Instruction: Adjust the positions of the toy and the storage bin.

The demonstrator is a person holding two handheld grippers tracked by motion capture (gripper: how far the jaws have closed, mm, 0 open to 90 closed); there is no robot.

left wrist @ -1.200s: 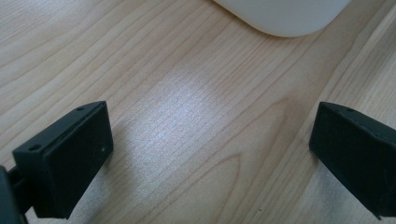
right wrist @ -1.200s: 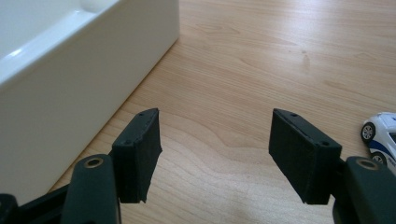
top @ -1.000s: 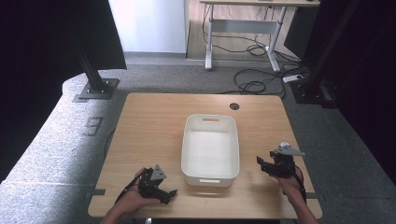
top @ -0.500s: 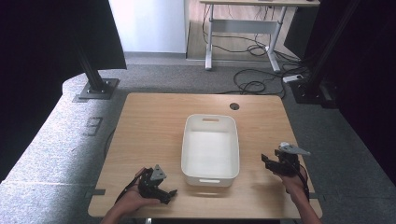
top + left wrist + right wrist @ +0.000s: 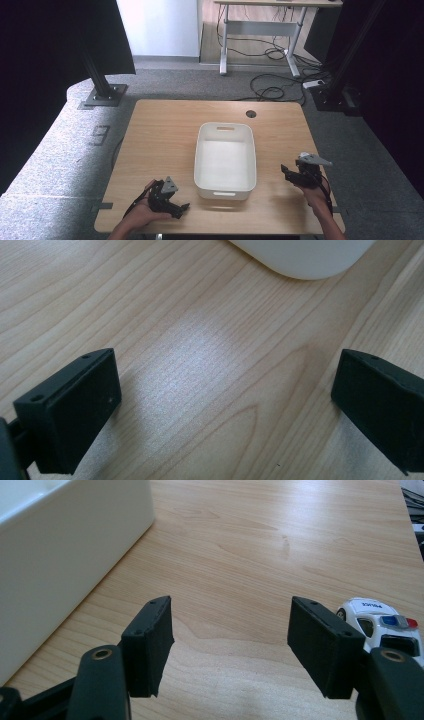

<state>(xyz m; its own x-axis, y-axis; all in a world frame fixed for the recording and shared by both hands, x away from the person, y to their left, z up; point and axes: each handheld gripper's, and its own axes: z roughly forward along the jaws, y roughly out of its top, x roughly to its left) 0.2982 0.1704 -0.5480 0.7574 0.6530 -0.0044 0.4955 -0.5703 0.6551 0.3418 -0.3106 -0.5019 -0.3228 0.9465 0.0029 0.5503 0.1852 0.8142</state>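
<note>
White plastic bin sits mid-counter; right gripper, jaws apart, beside a white toy police car; left gripper jaws apart near the front edge.

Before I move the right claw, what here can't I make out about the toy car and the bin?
- Toy police car: right gripper view, its rear is hidden behind the right claw's jaw; the roof lettering is too small to read.
- Bin: left gripper view, cut off by the top edge.
- Bin's inside: right gripper view, hidden by its near wall; the high view shows it.
</note>
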